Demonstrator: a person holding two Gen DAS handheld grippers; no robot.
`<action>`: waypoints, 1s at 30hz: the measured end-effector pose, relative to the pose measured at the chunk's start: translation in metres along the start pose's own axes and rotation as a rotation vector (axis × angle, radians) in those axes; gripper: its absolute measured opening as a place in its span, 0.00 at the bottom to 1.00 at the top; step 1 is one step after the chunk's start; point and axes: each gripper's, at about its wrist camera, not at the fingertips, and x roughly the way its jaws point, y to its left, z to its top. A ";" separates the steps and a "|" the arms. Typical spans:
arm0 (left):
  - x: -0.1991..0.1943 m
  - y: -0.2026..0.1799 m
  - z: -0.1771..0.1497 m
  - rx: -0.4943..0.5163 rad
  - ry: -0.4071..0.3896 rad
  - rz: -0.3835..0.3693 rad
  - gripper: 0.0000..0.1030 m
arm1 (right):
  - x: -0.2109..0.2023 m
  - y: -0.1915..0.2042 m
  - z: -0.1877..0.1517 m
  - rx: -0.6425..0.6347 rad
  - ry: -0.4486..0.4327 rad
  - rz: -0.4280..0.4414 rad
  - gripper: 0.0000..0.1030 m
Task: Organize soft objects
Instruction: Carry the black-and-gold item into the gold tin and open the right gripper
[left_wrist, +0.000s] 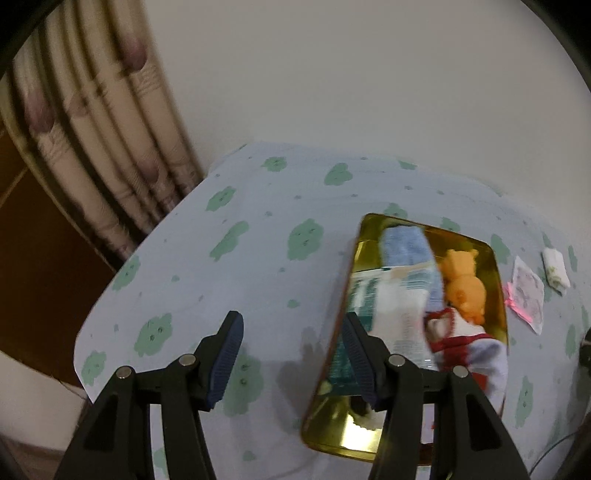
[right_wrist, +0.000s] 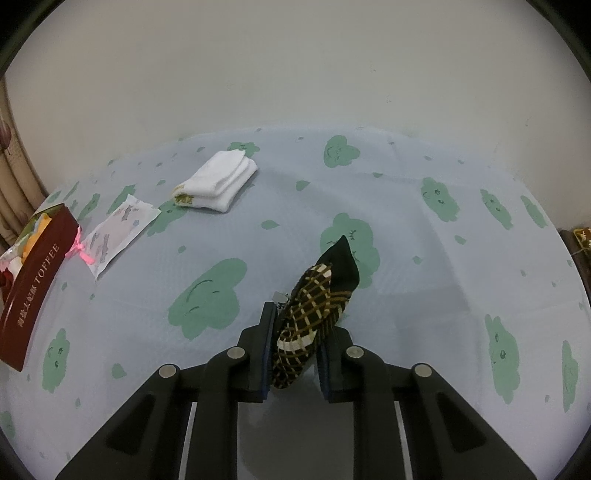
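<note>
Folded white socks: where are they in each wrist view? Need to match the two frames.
Left wrist: folded white socks at the far right edge, small, just beyond the white sachet with the pink ribbon.
Right wrist: folded white socks upper left of centre on the tablecloth, right of the same sachet.
Shared landmark: the toffee tin, with the sachet lying between it and the socks.

Box, dark red, long side wall: gold lettering "TOFFEE", preceded by a row of Chinese characters too small to make out. Packet inside the box, white and green: printed lines, blurred, unreadable. Flat sachet: pattern only, illegible.
</note>
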 end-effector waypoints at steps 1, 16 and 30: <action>0.003 0.006 -0.001 -0.021 0.006 -0.005 0.55 | -0.002 0.002 0.001 0.000 0.000 0.002 0.18; 0.023 0.057 -0.029 -0.151 0.026 0.035 0.55 | -0.039 0.125 0.040 -0.178 -0.041 0.186 0.18; 0.031 0.082 -0.038 -0.192 0.002 0.062 0.55 | -0.038 0.285 0.069 -0.358 -0.005 0.405 0.18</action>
